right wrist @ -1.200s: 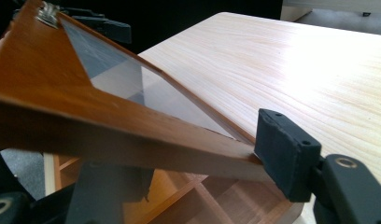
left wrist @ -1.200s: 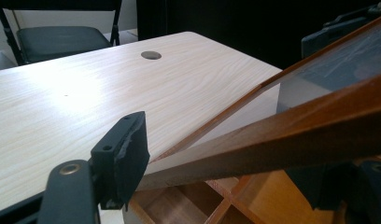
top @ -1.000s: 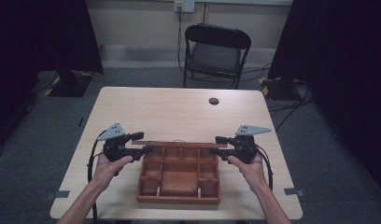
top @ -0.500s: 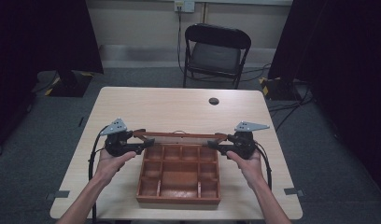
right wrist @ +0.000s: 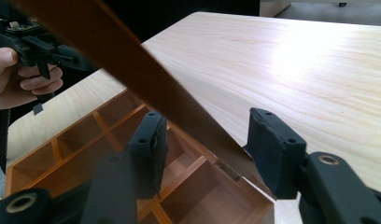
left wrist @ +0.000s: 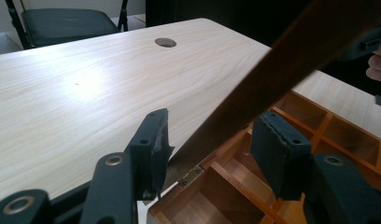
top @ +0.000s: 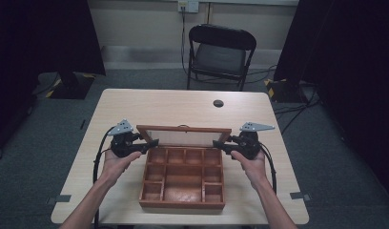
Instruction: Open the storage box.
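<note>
The wooden box (top: 183, 176) sits at the near middle of the pale wood-grain surface (top: 183, 107), its lid (top: 183, 136) raised on the far edge, hinged there with small brass hinges. The lid's long axis runs left to right, one end frame between each pair of jaws. The left tongs (top: 152, 143) and right tongs (top: 219, 144) both stand apart, straddling the frame without clamping it. Inside, bare square compartments of smooth reddish wood; the jaws carry matte black pads.
</note>
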### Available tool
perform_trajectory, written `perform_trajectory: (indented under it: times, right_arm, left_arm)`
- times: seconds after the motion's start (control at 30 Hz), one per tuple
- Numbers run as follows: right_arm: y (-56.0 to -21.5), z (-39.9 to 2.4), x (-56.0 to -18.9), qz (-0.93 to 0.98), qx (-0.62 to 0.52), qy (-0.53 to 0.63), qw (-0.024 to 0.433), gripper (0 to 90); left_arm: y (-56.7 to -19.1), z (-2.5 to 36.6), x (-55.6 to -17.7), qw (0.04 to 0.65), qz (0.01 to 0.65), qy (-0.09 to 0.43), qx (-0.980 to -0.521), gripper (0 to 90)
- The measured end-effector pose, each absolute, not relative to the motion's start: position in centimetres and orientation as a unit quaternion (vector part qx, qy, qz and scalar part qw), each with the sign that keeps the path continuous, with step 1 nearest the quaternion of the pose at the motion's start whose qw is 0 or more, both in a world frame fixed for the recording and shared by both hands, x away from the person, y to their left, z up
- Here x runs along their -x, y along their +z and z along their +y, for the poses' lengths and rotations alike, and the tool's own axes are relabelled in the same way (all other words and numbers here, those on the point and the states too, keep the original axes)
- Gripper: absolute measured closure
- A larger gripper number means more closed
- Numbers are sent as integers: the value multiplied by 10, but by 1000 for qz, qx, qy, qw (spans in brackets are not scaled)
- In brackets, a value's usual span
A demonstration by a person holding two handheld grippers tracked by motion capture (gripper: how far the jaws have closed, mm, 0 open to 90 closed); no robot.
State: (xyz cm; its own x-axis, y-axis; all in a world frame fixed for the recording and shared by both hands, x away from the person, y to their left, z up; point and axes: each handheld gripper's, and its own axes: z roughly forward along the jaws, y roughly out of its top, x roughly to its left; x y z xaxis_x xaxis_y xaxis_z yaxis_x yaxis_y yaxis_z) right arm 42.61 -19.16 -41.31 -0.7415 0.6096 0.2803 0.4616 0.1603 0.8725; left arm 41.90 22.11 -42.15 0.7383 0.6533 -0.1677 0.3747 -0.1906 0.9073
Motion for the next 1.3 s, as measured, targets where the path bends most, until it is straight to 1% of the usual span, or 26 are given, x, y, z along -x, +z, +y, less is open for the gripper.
perform_trajectory:
  times: [0.03, 0.3, 0.43, 0.53, 0.73, 1.0, 1.3]
  right_arm:
    - [-413, -192, -427, 758, -352, 544, 69, 499]
    - [-414, -190, -435, 763, -355, 535, 74, 523]
    - [-411, -185, -438, 766, -353, 532, 81, 517]
    - [-412, -185, -440, 763, -353, 535, 80, 520]
    - [-414, -184, -443, 761, -356, 536, 82, 515]
    - [-422, -178, -448, 759, -360, 539, 69, 475]
    - [-425, -177, -453, 752, -365, 543, 77, 481]
  left_arm:
    - [-422, 222, -420, 535, 336, 135, -763, 485]
    - [-427, 223, -427, 539, 348, 124, -757, 508]
    - [-429, 224, -430, 542, 350, 121, -754, 520]
    - [-432, 226, -433, 548, 354, 109, -750, 523]
    - [-434, 225, -435, 538, 353, 116, -756, 535]
    - [-436, 224, -437, 535, 356, 114, -758, 539]
    - [-437, 225, -440, 532, 360, 116, -757, 565]
